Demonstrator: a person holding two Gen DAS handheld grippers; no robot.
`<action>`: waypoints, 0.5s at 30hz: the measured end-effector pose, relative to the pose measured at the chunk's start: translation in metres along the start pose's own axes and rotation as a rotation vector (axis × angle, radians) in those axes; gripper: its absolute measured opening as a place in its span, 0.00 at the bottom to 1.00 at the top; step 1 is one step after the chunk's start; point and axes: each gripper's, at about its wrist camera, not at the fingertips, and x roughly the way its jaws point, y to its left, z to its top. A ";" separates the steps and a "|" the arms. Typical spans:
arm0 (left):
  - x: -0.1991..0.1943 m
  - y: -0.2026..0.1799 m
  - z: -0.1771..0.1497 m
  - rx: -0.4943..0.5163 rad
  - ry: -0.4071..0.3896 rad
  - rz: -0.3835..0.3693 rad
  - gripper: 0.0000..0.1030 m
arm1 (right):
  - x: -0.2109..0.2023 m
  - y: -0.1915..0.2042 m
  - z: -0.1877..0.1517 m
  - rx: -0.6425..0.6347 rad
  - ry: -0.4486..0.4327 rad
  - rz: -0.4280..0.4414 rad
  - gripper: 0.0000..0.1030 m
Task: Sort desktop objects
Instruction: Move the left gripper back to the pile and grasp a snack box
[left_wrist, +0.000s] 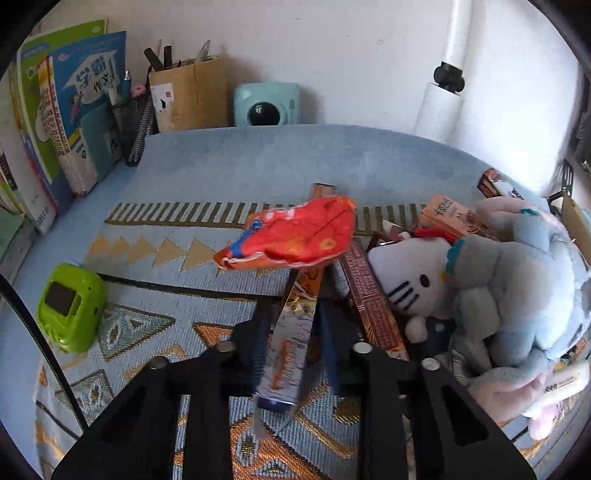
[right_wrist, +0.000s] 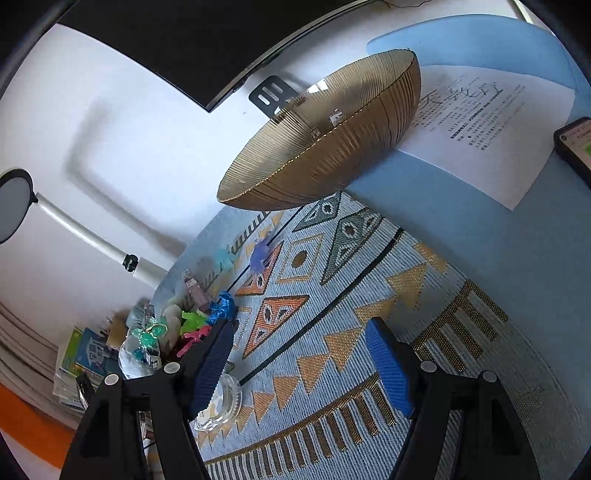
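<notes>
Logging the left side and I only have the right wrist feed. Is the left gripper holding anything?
Observer: Yes. The left gripper is shut on a long orange and silver packet, which runs lengthwise between the fingers.
Operator: What's ahead of it?
Observer: A crumpled red snack bag, which hides part of the packet's far end in the left wrist view.
Operator: Anything beside it?
Observer: To its right there is a pile: a white cat plush against a grey-blue plush. To its left, well apart from the pile, a green gadget sits on the patterned mat.
</notes>
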 end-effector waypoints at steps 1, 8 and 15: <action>-0.003 0.002 -0.002 -0.014 0.002 -0.034 0.14 | 0.000 0.000 0.000 0.000 -0.001 -0.001 0.71; -0.051 0.021 -0.047 -0.076 0.058 -0.171 0.14 | 0.001 0.000 0.000 -0.007 -0.002 -0.010 0.71; -0.102 0.032 -0.114 -0.045 0.084 -0.218 0.14 | 0.003 0.000 0.000 0.000 -0.007 -0.009 0.71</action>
